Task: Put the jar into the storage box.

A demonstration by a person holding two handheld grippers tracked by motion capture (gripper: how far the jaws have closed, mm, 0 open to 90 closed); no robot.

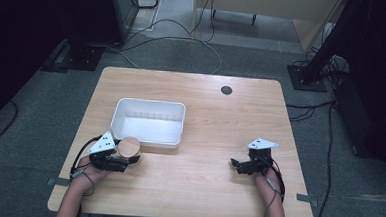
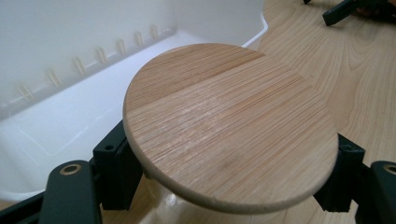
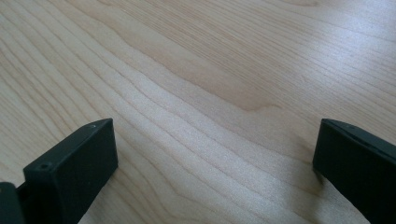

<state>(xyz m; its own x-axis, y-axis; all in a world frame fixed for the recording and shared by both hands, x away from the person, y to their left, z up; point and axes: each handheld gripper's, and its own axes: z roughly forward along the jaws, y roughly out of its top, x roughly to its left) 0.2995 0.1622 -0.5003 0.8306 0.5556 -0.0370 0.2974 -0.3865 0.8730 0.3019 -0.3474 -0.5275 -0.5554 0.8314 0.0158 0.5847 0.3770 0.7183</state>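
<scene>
A round wooden lid (image 1: 129, 146) (image 2: 229, 126) sits on a glossy white container (image 2: 163, 205), most of which the lid hides. My left gripper (image 1: 129, 158) (image 2: 229, 186) is shut on that container just below the lid, one black jaw on each side. It stands at the near left corner of a white bin (image 1: 151, 103) (image 2: 70, 116). My right gripper (image 1: 234, 164) (image 3: 215, 168) rests low over the wooden table (image 1: 220, 125) at the near right. It is open, with bare wood between its jaws.
The white bin sits left of the table's centre with nothing in its visible interior. A small dark round grommet (image 1: 226, 90) lies near the far edge. Cables trail on the floor beyond the table. The right gripper's jaw tips (image 2: 341, 11) show far off in the left gripper view.
</scene>
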